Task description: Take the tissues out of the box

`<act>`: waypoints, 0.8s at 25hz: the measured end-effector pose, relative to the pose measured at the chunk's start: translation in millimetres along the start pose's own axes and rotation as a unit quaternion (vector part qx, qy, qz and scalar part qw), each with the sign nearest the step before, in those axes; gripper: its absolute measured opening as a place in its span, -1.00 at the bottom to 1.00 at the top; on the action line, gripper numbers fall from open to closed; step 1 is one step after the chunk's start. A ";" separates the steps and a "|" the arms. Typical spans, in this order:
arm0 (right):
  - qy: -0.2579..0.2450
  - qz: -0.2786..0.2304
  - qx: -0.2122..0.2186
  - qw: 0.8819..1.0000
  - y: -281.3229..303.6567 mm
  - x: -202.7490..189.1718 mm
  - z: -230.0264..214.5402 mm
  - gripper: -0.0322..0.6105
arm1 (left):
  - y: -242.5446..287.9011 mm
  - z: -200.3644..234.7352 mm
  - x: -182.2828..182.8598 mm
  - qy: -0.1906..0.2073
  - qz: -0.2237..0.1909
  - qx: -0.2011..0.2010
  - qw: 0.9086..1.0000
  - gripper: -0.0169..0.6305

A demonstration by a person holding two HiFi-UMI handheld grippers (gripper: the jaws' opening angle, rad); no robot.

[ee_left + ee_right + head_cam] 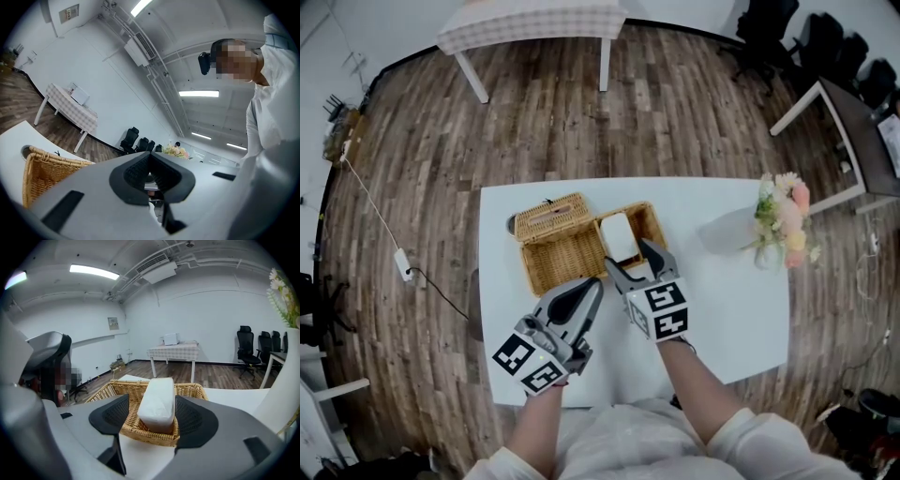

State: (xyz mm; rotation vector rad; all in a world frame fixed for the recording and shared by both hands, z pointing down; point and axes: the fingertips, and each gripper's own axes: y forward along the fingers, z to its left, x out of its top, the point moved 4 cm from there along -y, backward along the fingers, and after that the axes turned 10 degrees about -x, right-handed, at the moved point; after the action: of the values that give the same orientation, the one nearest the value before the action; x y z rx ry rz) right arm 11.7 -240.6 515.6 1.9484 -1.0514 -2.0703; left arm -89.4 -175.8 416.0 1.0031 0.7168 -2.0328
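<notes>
A white tissue pack [618,236] sits in an open wicker box [649,225] near the middle of the white table [722,319]. The wicker lid [551,217] lies just left of the box. My right gripper [634,261] is open at the box's near side. In the right gripper view the tissue pack [157,399] shows between the spread pads [110,416], untouched, inside the wicker box [190,391]. My left gripper [592,289] hovers near the lid's front, jaws shut with nothing in them. In the left gripper view that gripper [149,157] points upward, with the wicker [44,176] at lower left.
A vase of flowers [782,221] stands on the table's right side. Beyond the table are a cloth-covered table [534,23], black chairs [825,42] and a desk [853,117] on the wooden floor. A cable [403,262] runs along the floor at left.
</notes>
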 end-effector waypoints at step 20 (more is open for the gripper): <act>-0.035 0.047 -0.045 0.997 24.6 -12.7 -2.7 -0.03 | 4.4 16.2 -9.0 -0.032 -0.009 -0.004 0.999 -0.95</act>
State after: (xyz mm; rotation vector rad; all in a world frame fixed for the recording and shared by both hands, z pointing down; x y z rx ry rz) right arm 7.3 -253.6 539.8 1.7630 -1.0227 -2.1094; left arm -88.8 -186.8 431.5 0.9263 0.7021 -2.0657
